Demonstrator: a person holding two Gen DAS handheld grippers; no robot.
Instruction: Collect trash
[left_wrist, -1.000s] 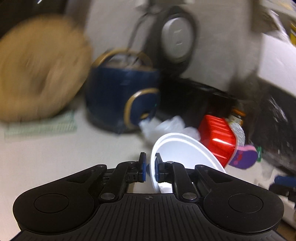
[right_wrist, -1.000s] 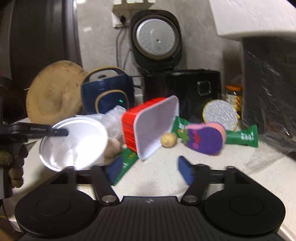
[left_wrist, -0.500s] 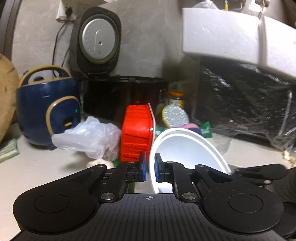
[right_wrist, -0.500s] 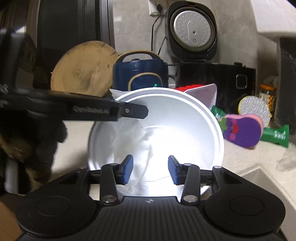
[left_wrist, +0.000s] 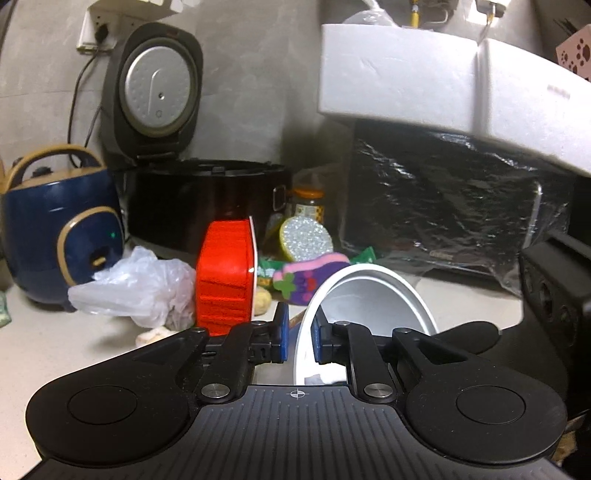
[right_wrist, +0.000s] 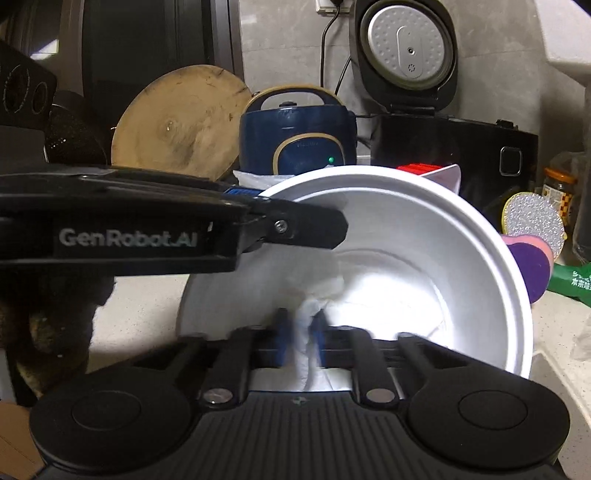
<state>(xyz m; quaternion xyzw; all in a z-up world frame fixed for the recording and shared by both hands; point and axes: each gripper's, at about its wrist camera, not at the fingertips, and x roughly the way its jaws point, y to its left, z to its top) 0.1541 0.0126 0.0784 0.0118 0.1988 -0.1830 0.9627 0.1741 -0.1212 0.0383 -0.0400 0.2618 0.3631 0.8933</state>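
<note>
Bowl (right_wrist: 424, 229), white, disposable, is held off the bench (left_wrist: 55, 343), tipped on edge with its mouth toward the right tool (right_wrist: 301, 328). Left tool (left_wrist: 298, 328) stands narrow, pinching the bowl's rim between its blue pads.

Right view only: crumpled white tissue (right_wrist: 314, 295) lies inside the bowl. The right tool's jaws are closing, near together, with a fold of that tissue between the pads; pads blurred, contact looks made. Left tool's arm crosses from the left onto the bowl's far-left rim. Round wooden board (right_wrist: 181, 122) leans at far left.

Left view only: bowl seen from outside, edge-on, so the tissue is hidden. Red tub (left_wrist: 225, 273) lies on its side just left of the bowl, plastic bag (left_wrist: 136, 288) left of that. Purple sponge (left_wrist: 310, 273) and glitter scrubber (left_wrist: 306, 238) sit farther back. Foam box (left_wrist: 443, 74) overhangs at far right.

Both views: blue cooker (left_wrist: 59, 229), black cooker (left_wrist: 207, 203) with lid (right_wrist: 406, 48) up.
</note>
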